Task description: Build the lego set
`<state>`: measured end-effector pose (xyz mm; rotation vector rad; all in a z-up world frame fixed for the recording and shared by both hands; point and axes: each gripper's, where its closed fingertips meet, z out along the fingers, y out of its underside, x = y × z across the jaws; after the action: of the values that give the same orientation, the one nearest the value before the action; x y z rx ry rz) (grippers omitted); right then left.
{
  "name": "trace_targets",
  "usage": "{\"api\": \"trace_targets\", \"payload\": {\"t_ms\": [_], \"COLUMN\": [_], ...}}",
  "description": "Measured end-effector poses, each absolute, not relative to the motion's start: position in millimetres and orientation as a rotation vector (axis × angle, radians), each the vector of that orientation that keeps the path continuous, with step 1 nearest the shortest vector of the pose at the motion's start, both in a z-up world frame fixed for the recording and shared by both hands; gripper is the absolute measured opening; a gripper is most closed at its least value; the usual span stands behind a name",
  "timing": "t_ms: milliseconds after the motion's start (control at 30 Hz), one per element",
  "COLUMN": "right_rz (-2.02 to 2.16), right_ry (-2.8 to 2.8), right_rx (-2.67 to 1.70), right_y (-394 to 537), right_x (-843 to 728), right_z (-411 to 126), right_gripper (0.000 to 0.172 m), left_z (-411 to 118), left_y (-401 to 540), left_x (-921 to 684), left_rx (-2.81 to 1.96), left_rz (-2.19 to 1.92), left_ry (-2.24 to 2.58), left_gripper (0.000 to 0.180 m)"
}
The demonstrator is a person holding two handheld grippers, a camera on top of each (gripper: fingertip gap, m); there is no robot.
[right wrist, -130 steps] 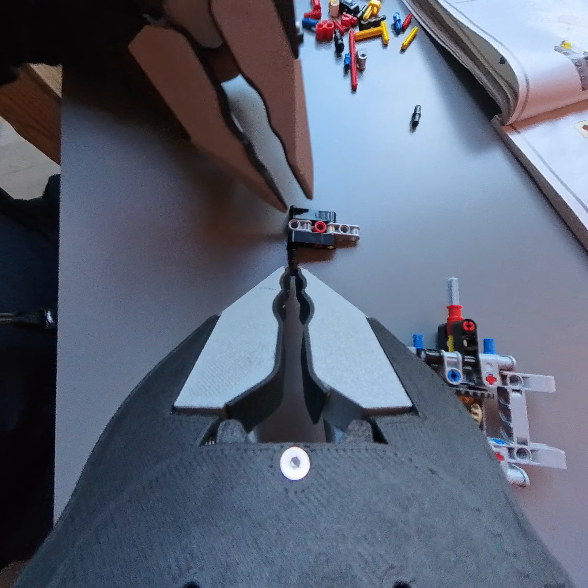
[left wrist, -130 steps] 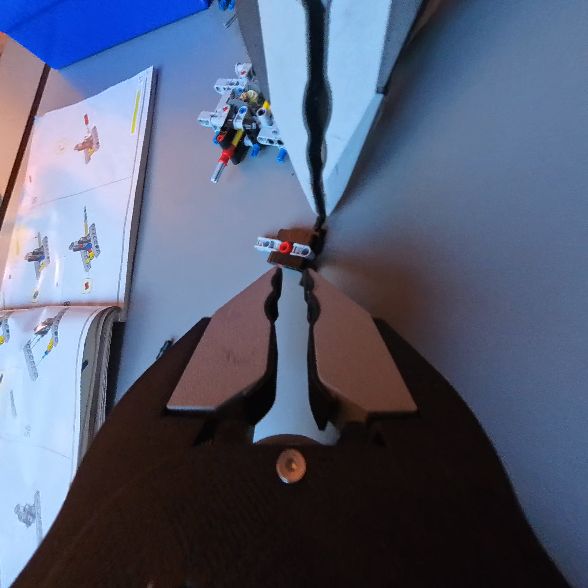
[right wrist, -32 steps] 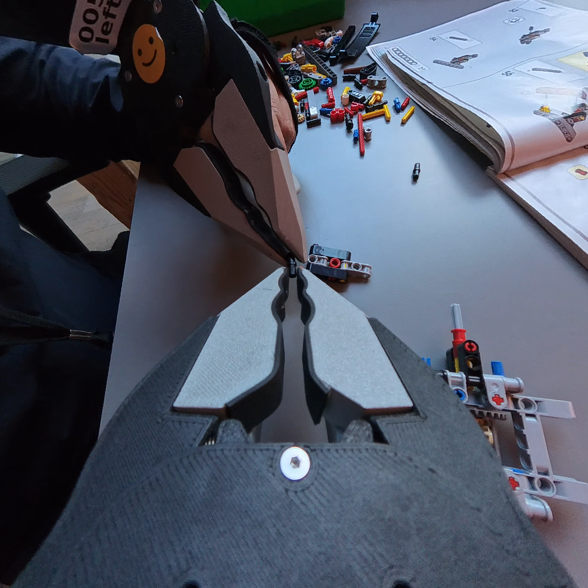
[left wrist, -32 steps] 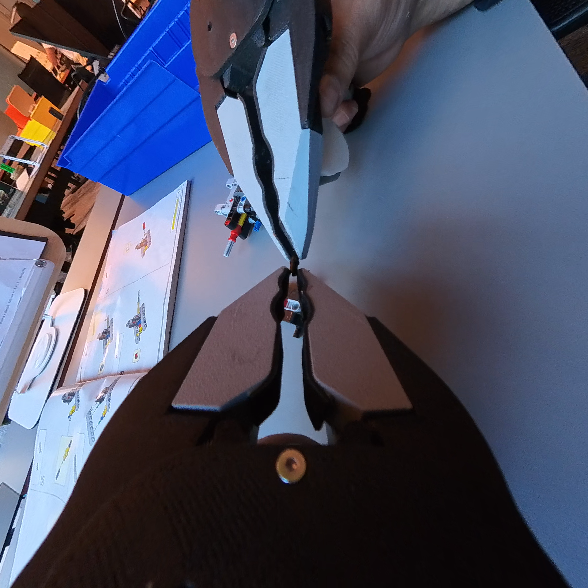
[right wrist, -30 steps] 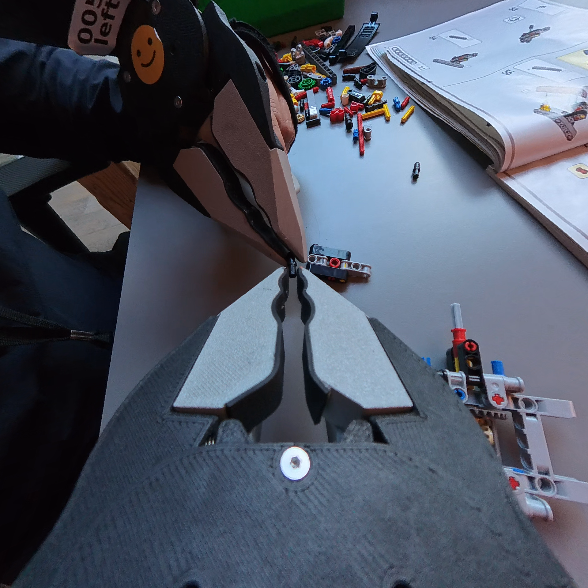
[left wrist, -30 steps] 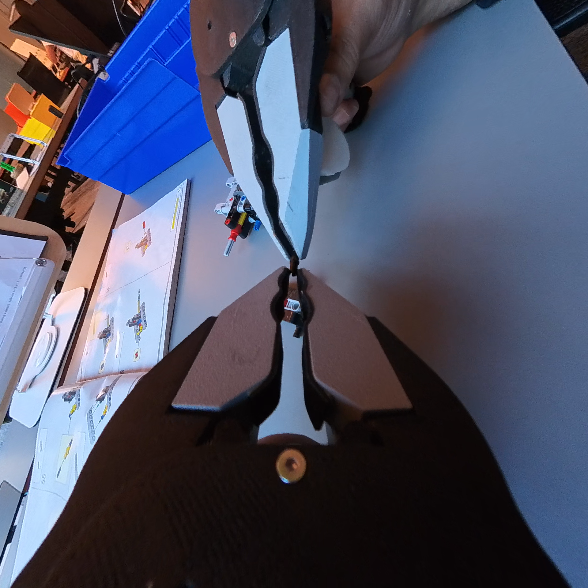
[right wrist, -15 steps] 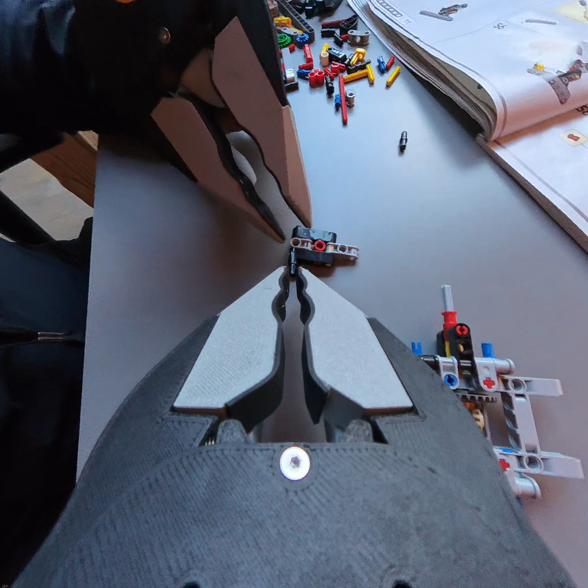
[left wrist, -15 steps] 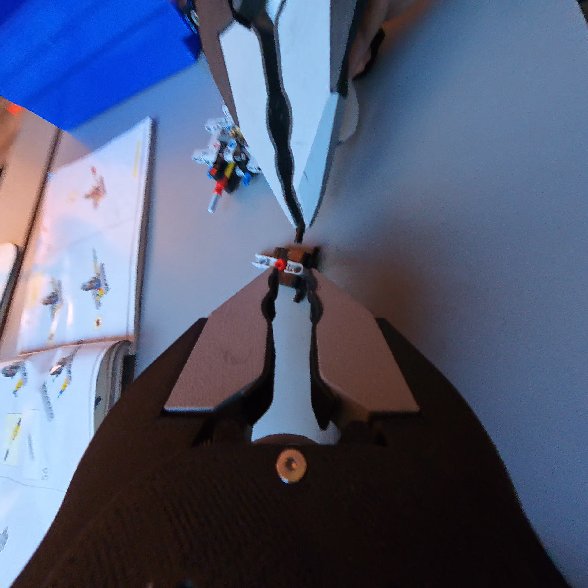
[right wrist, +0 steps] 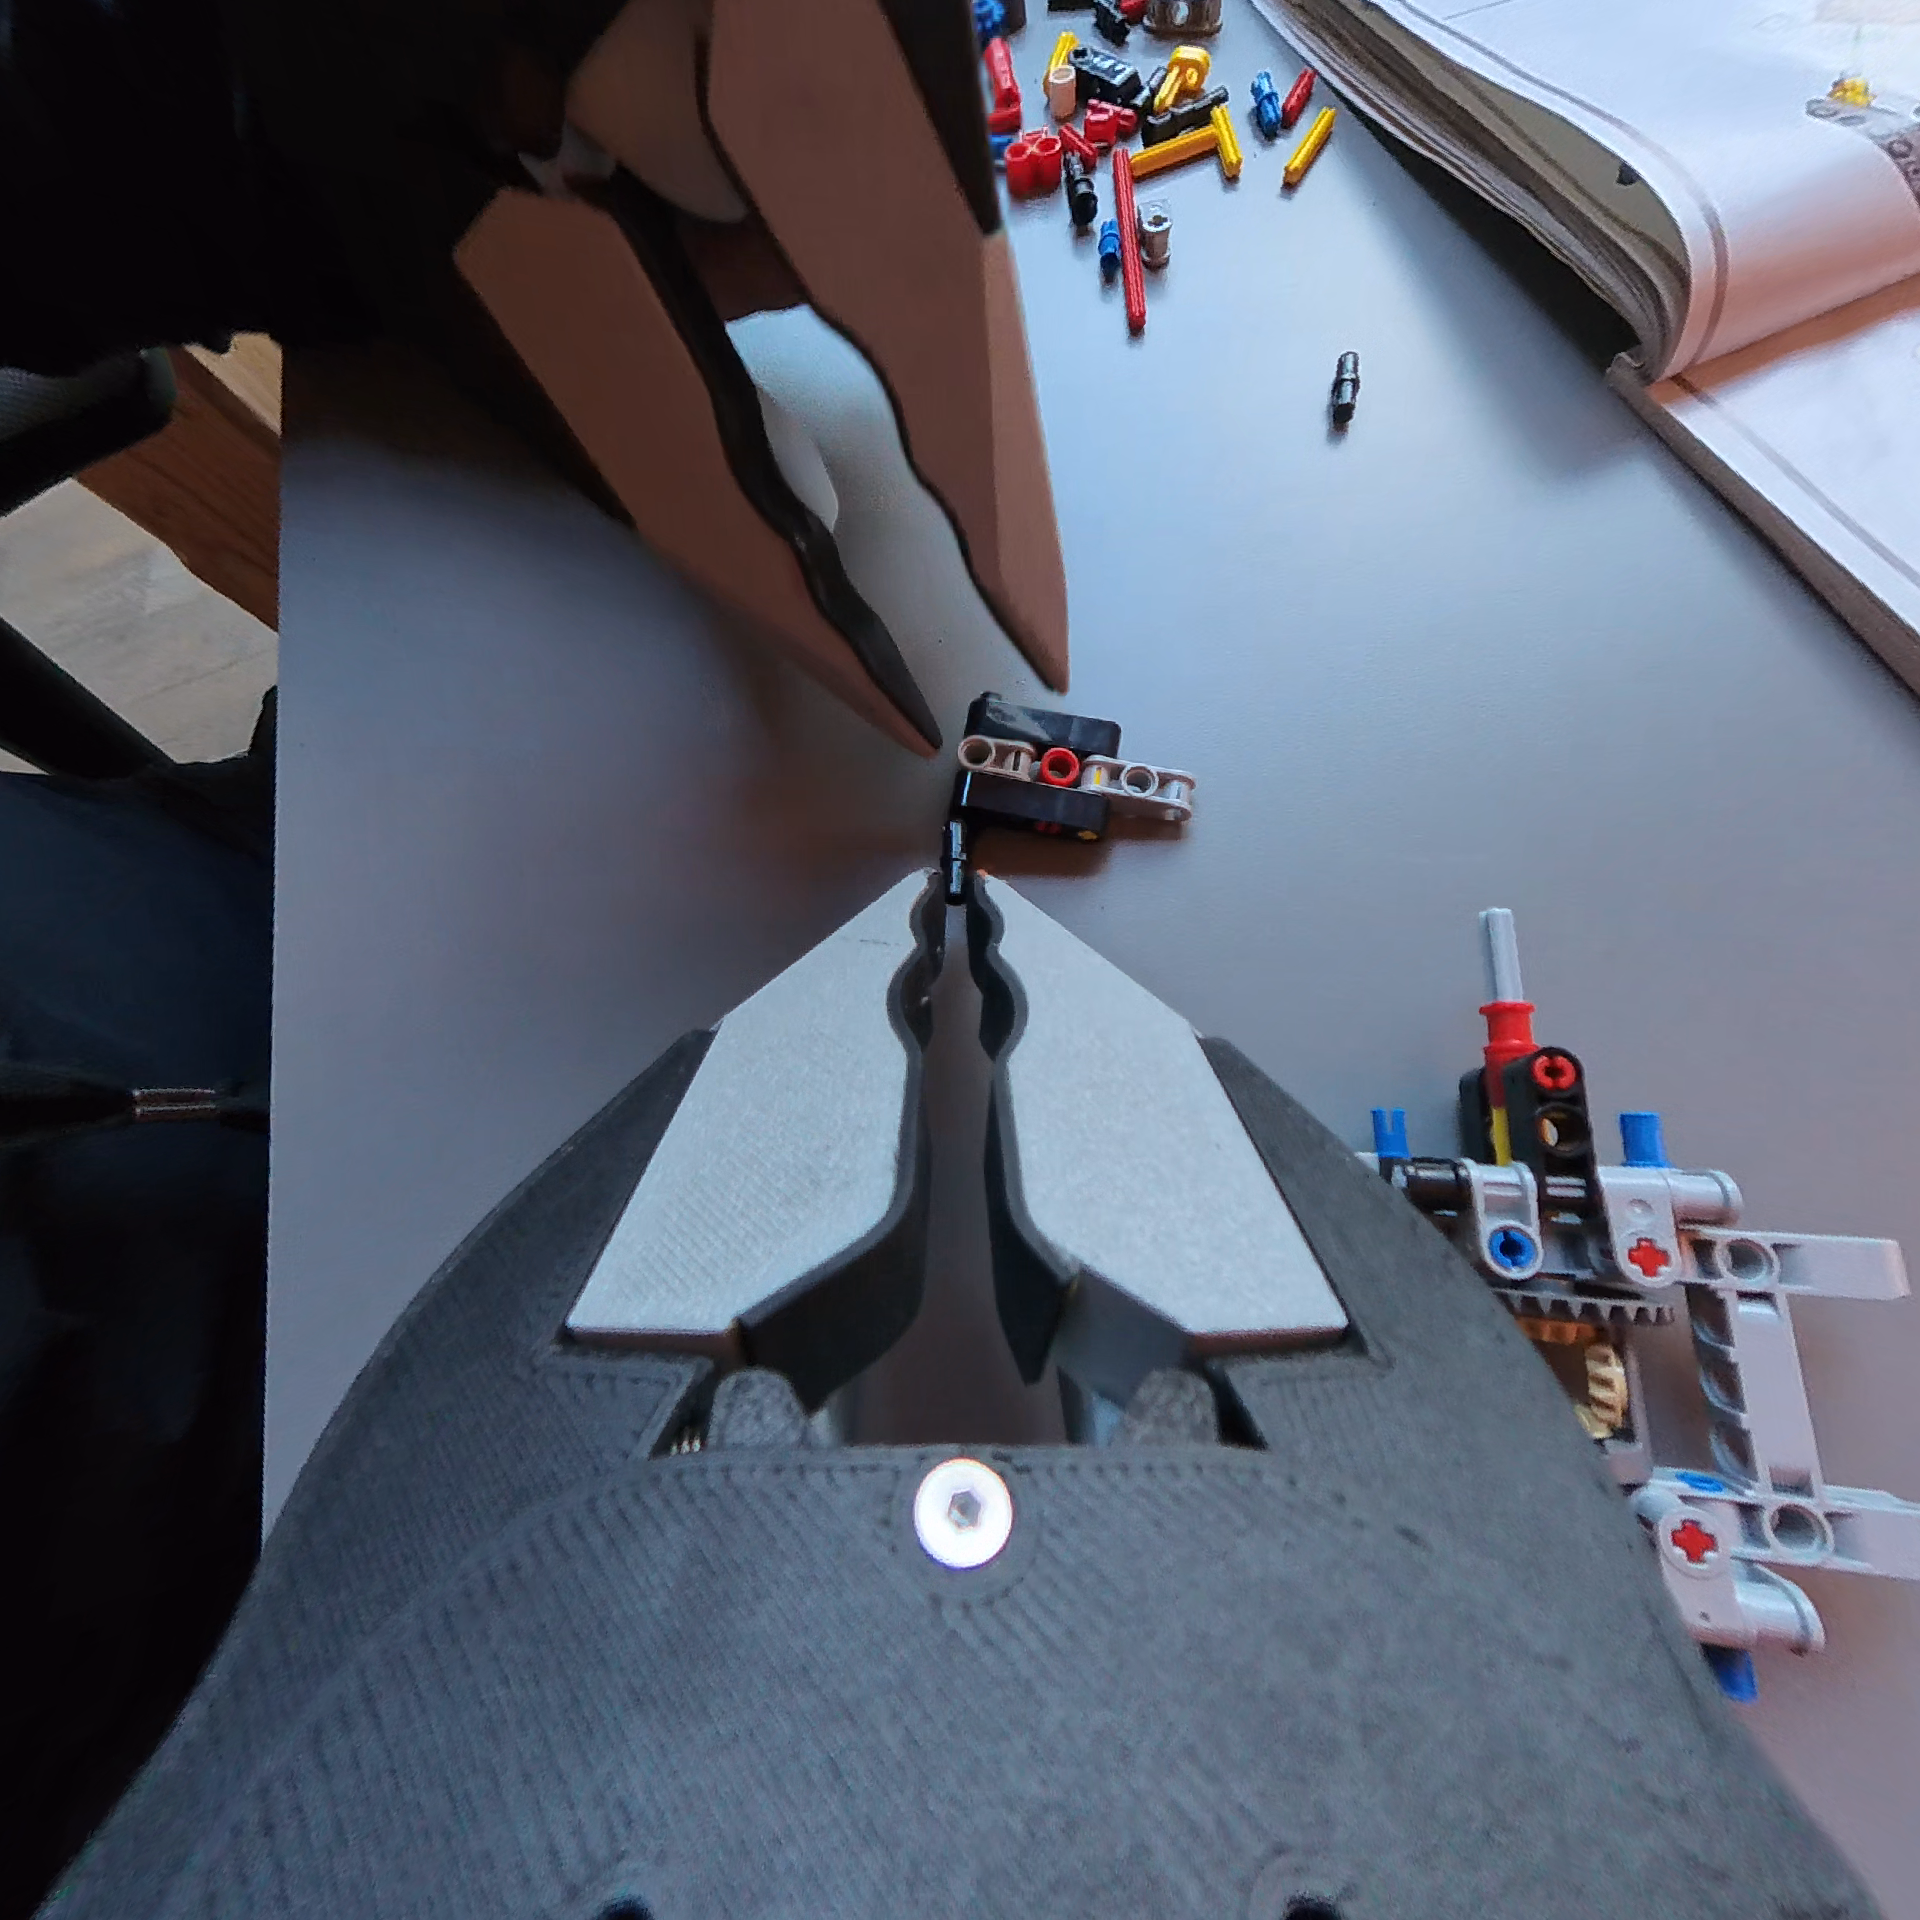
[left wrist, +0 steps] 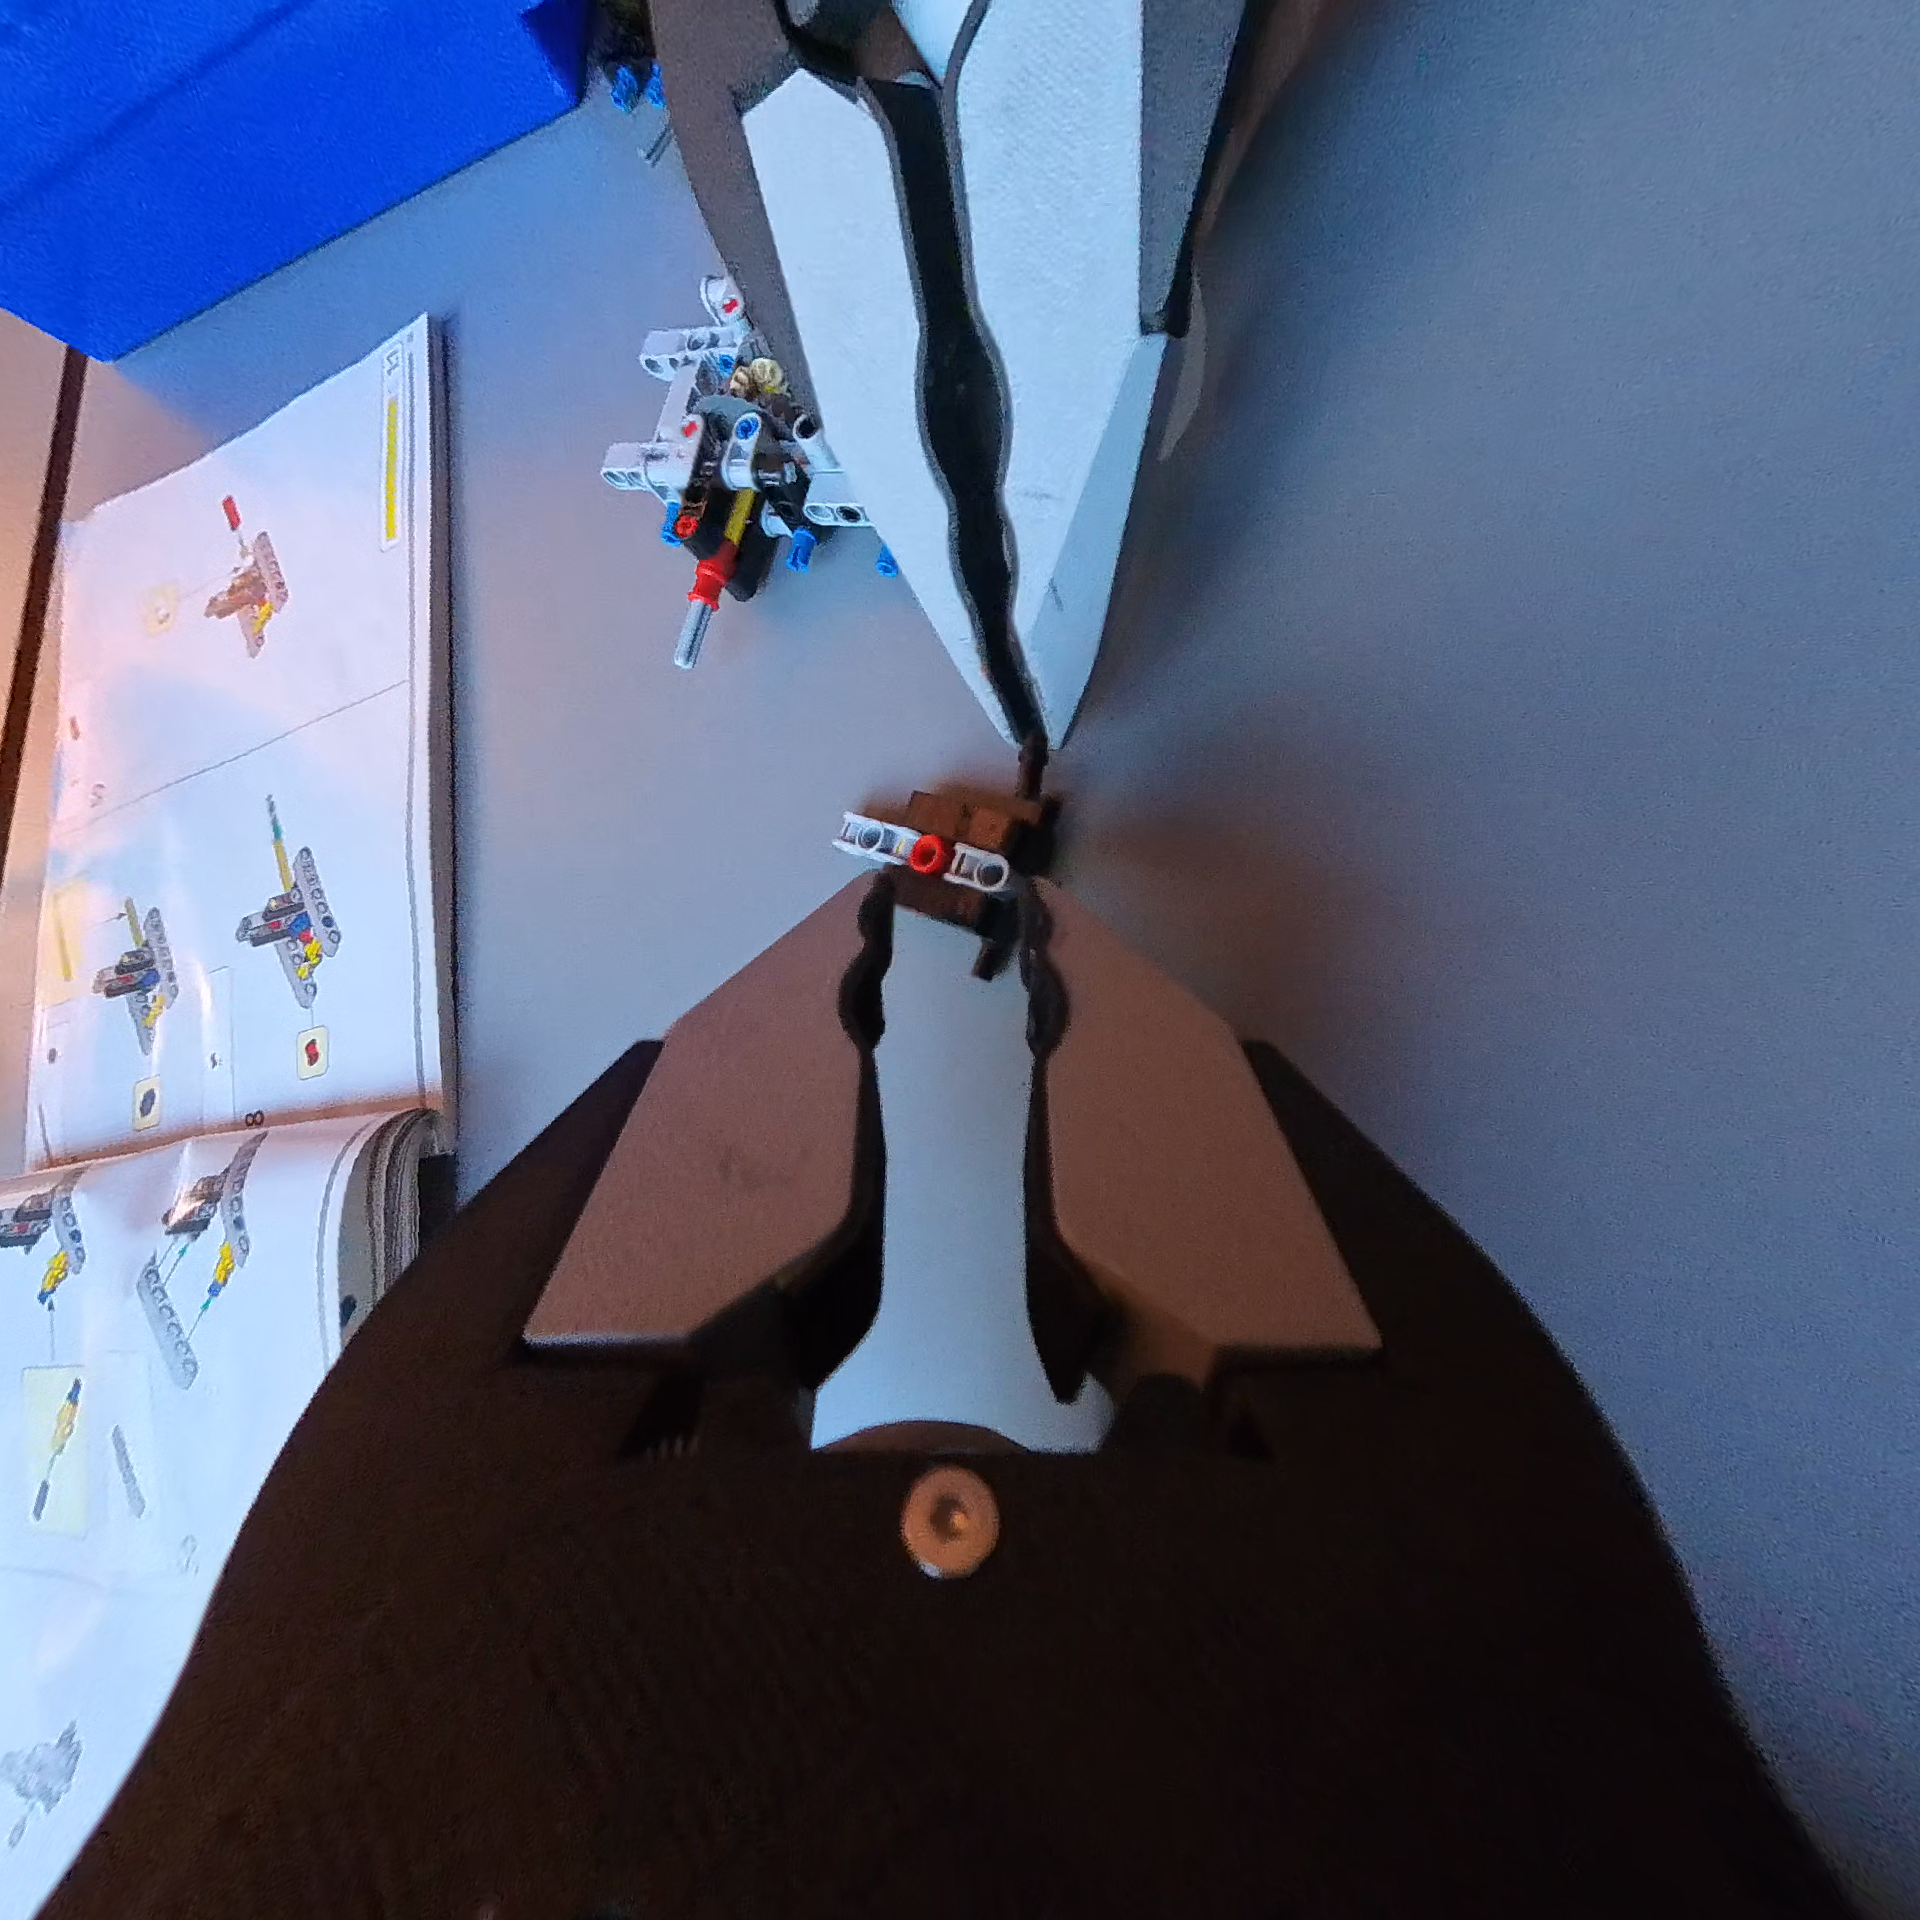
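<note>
My right gripper (right wrist: 953, 883) is shut on a small black pin (right wrist: 953, 857), which sticks out past its tips. The pin's far end meets the near corner of a small assembly (right wrist: 1049, 774) lying on the grey table: a black block with a grey beam and a red pin. My left gripper (left wrist: 956, 894) is open. Its brown fingertips (right wrist: 935, 743) stand on either side of the assembly's end, with gaps showing. In the left wrist view the assembly (left wrist: 940, 862) lies at my tips, and the right gripper (left wrist: 1029, 732) comes down from above with the pin (left wrist: 1029, 769).
A larger grey and black assembly (right wrist: 1621, 1247) lies to the right of my right gripper and also shows in the left wrist view (left wrist: 727, 488). An open instruction booklet (right wrist: 1714, 177), a pile of loose parts (right wrist: 1122, 104), a lone black pin (right wrist: 1344, 387) and a blue bin (left wrist: 208, 135) lie around. The table edge (right wrist: 275, 831) is close on the left. My left and right fingertips are right by each other.
A second ago both grippers met tip to tip at the pin above the table, the left one shut. The left has opened, and both have come down to the small assembly.
</note>
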<state>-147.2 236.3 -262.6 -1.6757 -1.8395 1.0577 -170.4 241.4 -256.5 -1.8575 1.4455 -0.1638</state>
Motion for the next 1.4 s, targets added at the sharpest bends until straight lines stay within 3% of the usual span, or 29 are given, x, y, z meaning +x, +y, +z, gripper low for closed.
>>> {"api": "trace_targets", "payload": {"t_ms": [467,967,1233,1400], "right_rz": [1.083,0.980,1.004,0.977], "right_ry": [-1.835,-1.817,-1.858,-1.925], "right_rx": [-1.723,-1.729,-1.660,-1.618], "right_y": [236.1,246.3,237.3,231.3], "right_x": [-146.7,-143.6,-141.5,-138.7], "right_z": [-265.4,-268.0,-261.3,-265.1], "right_gripper": [0.001,0.001,0.000,0.001], "left_z": [-271.3,-272.2,-242.7,-259.1], "left_y": [241.6,230.3,218.0,233.0], "left_x": [-167.2,-165.3,-166.4,-159.0], "left_rx": [-1.975,-2.197,-2.127,-2.139], "left_rz": [-0.273,-0.240,-0.234,-0.406], "left_ry": [1.355,0.842,0.956,1.129], "left_gripper": [0.017,0.010,0.035,0.055]}}
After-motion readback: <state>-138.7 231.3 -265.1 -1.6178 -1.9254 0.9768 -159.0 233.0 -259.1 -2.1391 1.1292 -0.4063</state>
